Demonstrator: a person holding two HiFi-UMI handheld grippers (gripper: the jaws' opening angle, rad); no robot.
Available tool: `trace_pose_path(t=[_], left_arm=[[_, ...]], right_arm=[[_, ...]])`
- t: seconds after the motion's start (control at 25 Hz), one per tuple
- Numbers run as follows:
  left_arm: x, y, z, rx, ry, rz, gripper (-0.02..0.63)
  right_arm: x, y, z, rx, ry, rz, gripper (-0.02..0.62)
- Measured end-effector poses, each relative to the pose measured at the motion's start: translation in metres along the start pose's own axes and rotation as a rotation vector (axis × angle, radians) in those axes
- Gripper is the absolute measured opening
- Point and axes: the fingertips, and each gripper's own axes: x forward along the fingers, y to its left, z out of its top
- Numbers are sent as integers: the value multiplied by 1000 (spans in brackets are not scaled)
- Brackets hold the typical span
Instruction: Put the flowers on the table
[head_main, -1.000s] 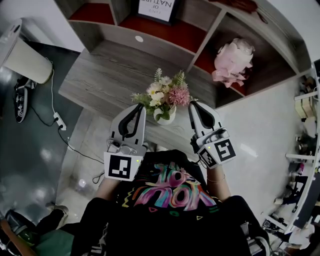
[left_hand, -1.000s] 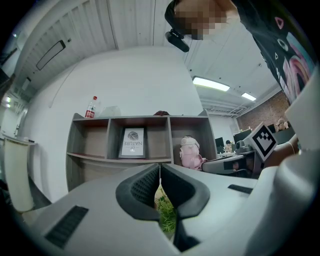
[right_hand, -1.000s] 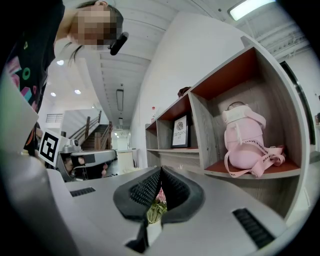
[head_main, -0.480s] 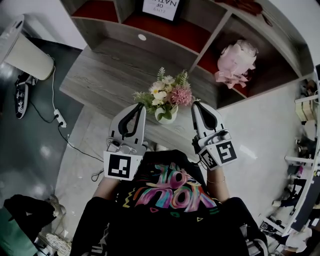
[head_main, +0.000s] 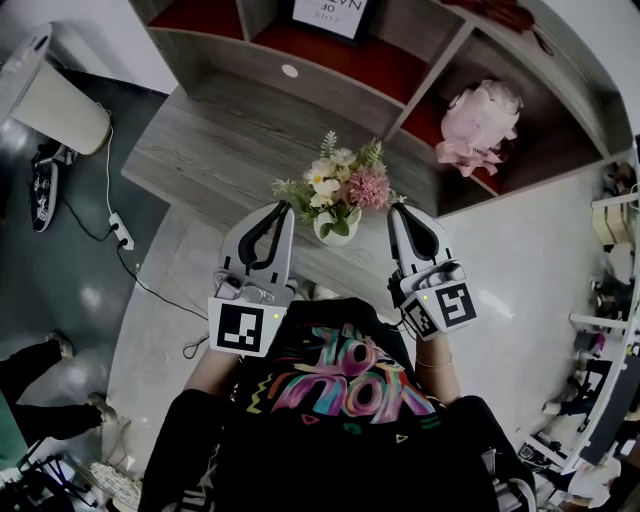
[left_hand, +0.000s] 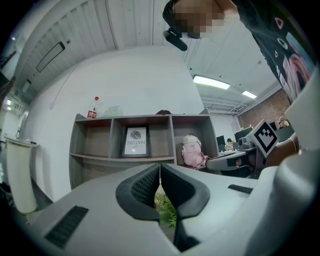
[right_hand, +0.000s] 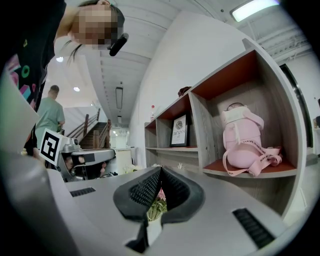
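Observation:
A bunch of pink, white and green flowers (head_main: 338, 184) stands upright in a small white vase (head_main: 333, 233) near the front edge of the grey wooden table (head_main: 200, 150). My left gripper (head_main: 284, 207) is just left of the vase and my right gripper (head_main: 397, 209) just right of it. Both are shut, with nothing between the jaws, and neither touches the flowers. In the left gripper view the left gripper (left_hand: 159, 167) shows green leaves (left_hand: 166, 206) behind its closed jaws. In the right gripper view the right gripper (right_hand: 161, 170) shows the flowers (right_hand: 158, 201) the same way.
Behind the table stands a shelf unit (head_main: 400, 90) with a framed print (head_main: 330, 12) and a pink bag (head_main: 478, 120). A white bin-like unit (head_main: 55, 95) stands at the left. A power strip and cable (head_main: 118, 232) lie on the floor. Someone's legs (head_main: 35, 370) show at lower left.
The flowers and both grippers keep their places; the view has shifted slightly. A person at the lower left has moved across the floor.

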Motion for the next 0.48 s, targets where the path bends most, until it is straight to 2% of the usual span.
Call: trace_pose_path(t=[0.48], left_arm=[[-4,4,-2,13,7,-12,29]], right_arm=[[-2,4,0,-9,-2,-2,15]])
